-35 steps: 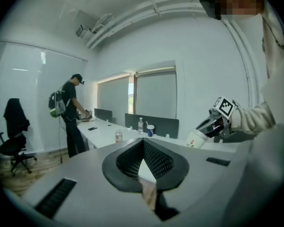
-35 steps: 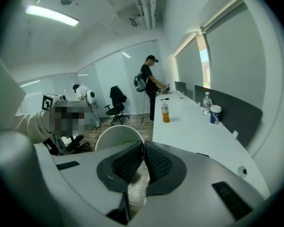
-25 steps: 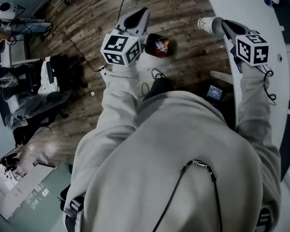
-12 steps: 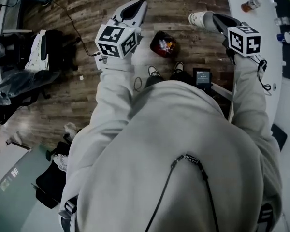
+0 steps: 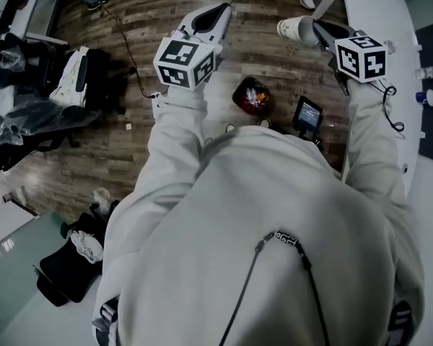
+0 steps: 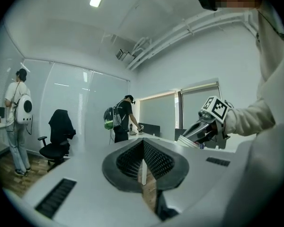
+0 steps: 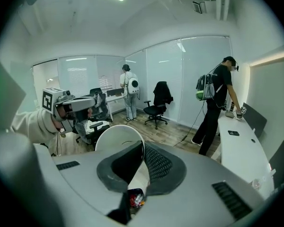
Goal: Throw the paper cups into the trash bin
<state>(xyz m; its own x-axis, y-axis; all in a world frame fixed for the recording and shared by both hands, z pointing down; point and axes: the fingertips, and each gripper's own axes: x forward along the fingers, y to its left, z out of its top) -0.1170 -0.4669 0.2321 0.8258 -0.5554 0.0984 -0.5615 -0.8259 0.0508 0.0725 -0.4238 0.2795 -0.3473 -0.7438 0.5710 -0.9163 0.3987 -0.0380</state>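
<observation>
Right hand-held gripper [image 5: 319,29] carried white paper cup [image 5: 294,29] past round bin [image 5: 251,96], rim clamped; left hand-held gripper [image 5: 218,13] closed.

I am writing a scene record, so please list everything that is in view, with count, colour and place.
paper cup: one visible, white, between the right tongs
trash bin: one, dark, on the wood floor
screen device: one, black, on floor beside bin
table: one, white, at right
office chair: one, black, near glass wall
bystanders: two, wearing backpacks, standing
left tongs: one, pale grey, shut, empty
right tongs: one, pale grey, shut on paper cup
</observation>
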